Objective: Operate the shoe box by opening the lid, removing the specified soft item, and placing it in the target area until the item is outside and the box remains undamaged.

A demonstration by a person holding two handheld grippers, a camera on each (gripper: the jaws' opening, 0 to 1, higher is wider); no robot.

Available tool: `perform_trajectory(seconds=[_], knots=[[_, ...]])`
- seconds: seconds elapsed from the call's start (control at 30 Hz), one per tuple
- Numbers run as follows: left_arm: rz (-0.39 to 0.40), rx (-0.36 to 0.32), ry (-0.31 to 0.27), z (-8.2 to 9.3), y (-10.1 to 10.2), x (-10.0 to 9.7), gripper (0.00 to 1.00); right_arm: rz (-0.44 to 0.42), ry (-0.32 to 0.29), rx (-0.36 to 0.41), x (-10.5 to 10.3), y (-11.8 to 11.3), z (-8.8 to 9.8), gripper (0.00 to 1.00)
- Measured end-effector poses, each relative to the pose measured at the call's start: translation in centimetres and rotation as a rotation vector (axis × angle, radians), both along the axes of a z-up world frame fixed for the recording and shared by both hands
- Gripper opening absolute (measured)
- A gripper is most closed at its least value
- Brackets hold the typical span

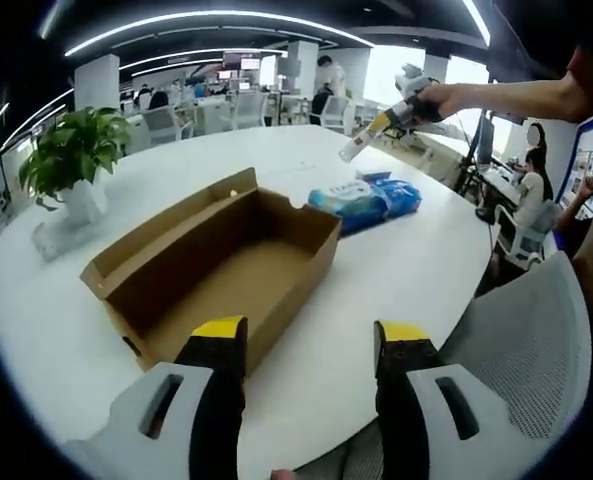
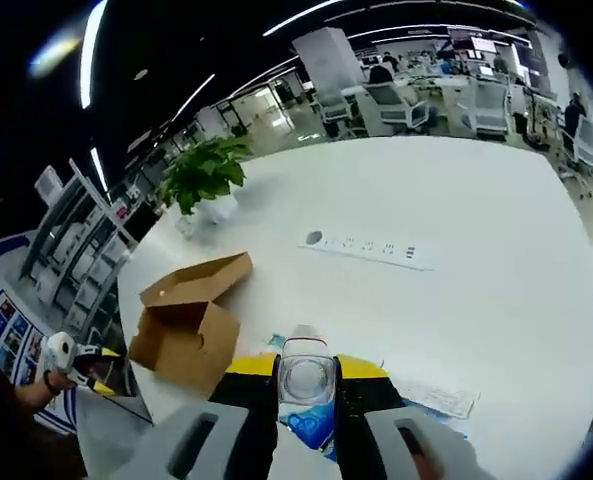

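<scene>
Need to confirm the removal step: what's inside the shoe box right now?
The shoe box stands open on the white table; the left gripper view shows only bare cardboard floor inside. The near wall hides the strip of floor just behind it. The blue soft pack lies outside, beside it.

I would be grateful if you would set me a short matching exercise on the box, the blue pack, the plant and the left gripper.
Things:
1. box
2. blue pack
3. plant
4. left gripper

States:
A. jaws apart, holding nothing
B. lying on the table beyond the box
C. open and empty
D. standing in a white pot

Pairs: 1-C, 2-B, 3-D, 4-A
</scene>
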State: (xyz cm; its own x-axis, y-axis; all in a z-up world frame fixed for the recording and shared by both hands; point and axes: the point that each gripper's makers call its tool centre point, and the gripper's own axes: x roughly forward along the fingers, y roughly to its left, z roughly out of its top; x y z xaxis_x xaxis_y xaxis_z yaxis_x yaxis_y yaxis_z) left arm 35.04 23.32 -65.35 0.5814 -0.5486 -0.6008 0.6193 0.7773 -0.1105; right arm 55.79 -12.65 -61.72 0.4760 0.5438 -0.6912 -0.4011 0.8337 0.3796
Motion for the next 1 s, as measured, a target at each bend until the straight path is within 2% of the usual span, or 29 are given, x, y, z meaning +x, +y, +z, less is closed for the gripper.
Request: perform_trajectory(seconds=[0.43, 0.67, 1.0], knots=[[0.021, 0.012, 0.008, -0.1, 0.3, -0.3, 0.51, 0.281, -0.029, -0.280, 2.0, -0.1, -1.6, 0.15], [0.039, 0.014, 0.016, -0.3, 0.7, -0.6, 0.50, 0.390, -0.049, -0.367, 2.4, 0.3, -2.5, 0.15], [0.051, 0.016, 0.025, -0.5, 1.0, -0.8, 0.50, 0.565, -0.054, -0.511, 2.5, 0.0, -4.7, 0.15]])
